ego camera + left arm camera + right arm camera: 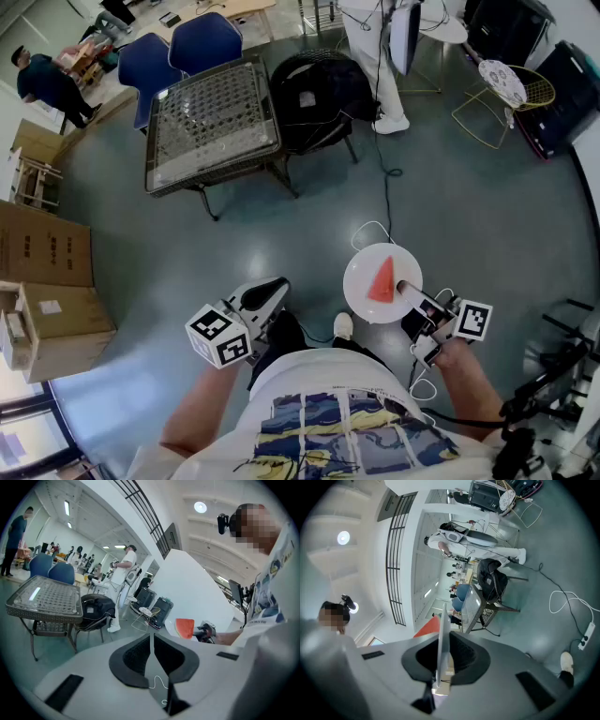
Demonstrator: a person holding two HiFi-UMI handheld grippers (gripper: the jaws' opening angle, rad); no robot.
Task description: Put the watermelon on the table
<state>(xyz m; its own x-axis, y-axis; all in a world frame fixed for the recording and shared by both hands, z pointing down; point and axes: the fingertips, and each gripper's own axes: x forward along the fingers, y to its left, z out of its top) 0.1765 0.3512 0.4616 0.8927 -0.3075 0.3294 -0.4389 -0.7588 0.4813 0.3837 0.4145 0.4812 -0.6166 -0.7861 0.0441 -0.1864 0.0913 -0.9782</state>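
Note:
A red wedge of watermelon (pixel 382 280) lies on a white plate (pixel 360 283) held out over the grey floor. My right gripper (pixel 414 304) is shut on the plate's near rim; in the right gripper view the plate (pixel 443 631) stands edge-on between the jaws, with the watermelon (pixel 426 628) to its left. My left gripper (pixel 273 293) hangs to the left of the plate, shut, with nothing in it (pixel 152 638). From the left gripper view the watermelon (pixel 185 628) shows to the right. The glass-topped wicker table (pixel 214 165) stands well ahead, up and to the left.
A black chair with a bag (pixel 314 94) stands right of the table, and two blue chairs (pixel 202 42) behind it. A person in white (pixel 375 56) stands beyond. A cable (pixel 385 178) trails across the floor. Cardboard boxes (pixel 42 281) sit at the left, a yellow wire chair (pixel 511 94) at the far right.

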